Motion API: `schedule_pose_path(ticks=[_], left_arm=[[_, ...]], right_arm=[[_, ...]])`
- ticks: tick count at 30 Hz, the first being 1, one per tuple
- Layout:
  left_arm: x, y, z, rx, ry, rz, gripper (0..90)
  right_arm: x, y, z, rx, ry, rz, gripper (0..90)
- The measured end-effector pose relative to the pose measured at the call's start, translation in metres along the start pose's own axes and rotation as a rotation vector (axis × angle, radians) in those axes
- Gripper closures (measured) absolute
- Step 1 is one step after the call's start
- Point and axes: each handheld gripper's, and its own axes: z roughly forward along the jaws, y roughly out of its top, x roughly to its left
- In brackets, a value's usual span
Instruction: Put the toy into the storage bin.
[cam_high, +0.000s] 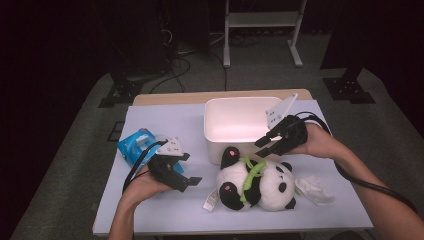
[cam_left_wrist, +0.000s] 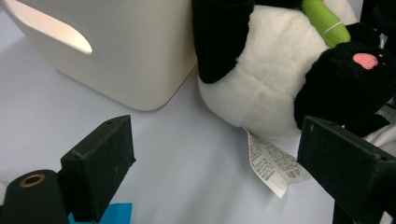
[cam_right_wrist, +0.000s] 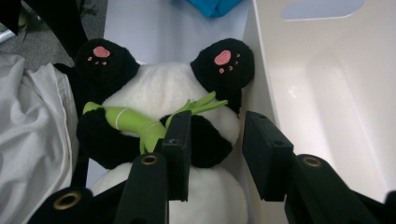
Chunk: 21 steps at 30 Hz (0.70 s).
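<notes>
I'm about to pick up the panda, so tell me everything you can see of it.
The panda is a plush toy, white fur with black ears, arms and legs, pink paw pads, and a green bamboo stalk hugged across its chest. It lies on its back on the table, feet toward the bin, one foot against the bin's wall. A white printed label trails from its underside. A white cloth lies by its head. The right gripper hovers over it, jaws apart, not gripping.

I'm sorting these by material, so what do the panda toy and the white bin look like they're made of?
Panda toy: soft plush fabric, fuzzy matte pile with stitched seams and a sewn-in label. White bin: probably moulded plastic, smooth with a slight sheen, rounded corners and a cut-out handle.
</notes>
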Motion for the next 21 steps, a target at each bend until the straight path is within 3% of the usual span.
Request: schedule_pose_path(ticks=[8,21], left_arm=[[0.001,-0.001,0.0,0.003,0.002,-0.001,9.7],[0.0,-0.001,0.0,0.01,0.002,0.003,9.7]], right_arm=[[0.011,-0.003,0.006,0.008,0.038,-0.009,59.2],[0.024,-0.01,0.018,0.051,0.055,-0.017,57.3]])
